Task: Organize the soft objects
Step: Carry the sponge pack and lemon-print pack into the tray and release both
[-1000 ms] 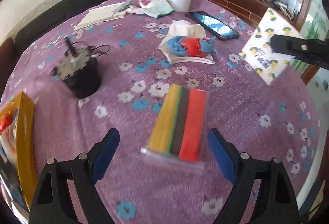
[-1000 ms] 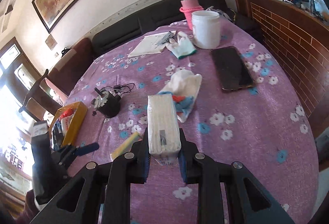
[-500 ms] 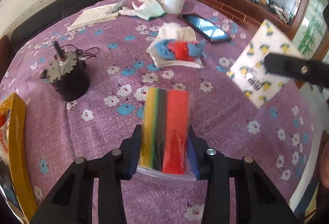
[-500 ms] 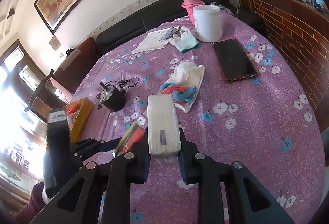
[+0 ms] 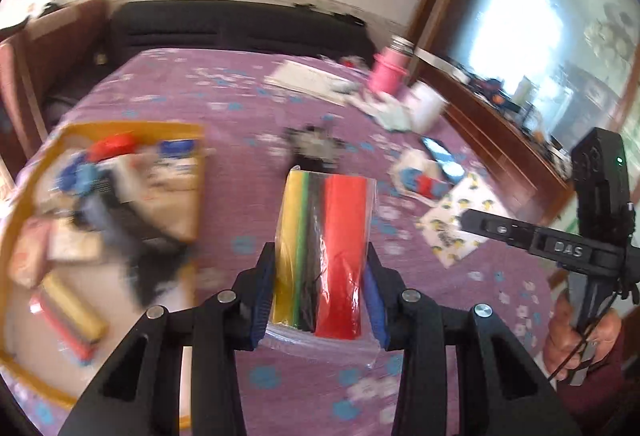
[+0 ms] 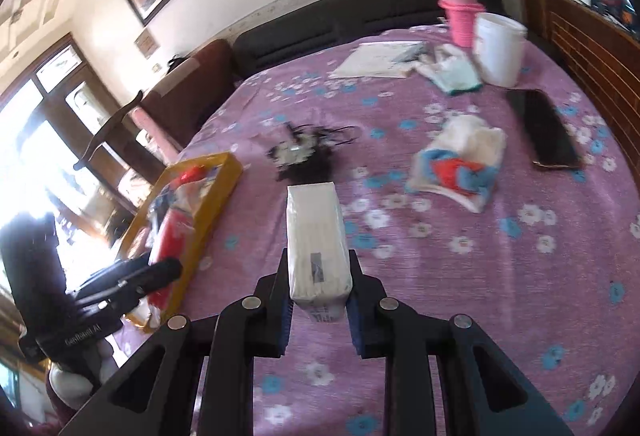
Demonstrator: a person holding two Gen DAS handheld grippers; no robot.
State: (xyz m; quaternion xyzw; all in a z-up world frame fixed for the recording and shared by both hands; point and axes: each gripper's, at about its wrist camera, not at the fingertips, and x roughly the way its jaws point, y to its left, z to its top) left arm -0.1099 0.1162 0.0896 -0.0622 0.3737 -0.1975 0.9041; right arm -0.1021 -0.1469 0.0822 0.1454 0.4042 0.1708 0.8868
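Over the purple flowered table (image 6: pixel 500 276), beside the yellow box (image 5: pixel 24 356) full of soft things, the left gripper (image 5: pixel 319 288) squeezes a bag of colored sponges (image 5: pixel 326 248) held up in the air; right of the box, the right gripper (image 6: pixel 318 300) pinches a white tissue pack (image 6: pixel 316 240); farther off lie a dark phone (image 6: pixel 550 129) and a white cloth bundle (image 6: pixel 460 163).

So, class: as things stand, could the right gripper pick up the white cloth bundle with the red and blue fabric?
Probably not yet. The right gripper is shut on a white tissue pack, so its jaws are occupied. The cloth bundle itself lies uncovered on the purple tablecloth, nothing blocking it.
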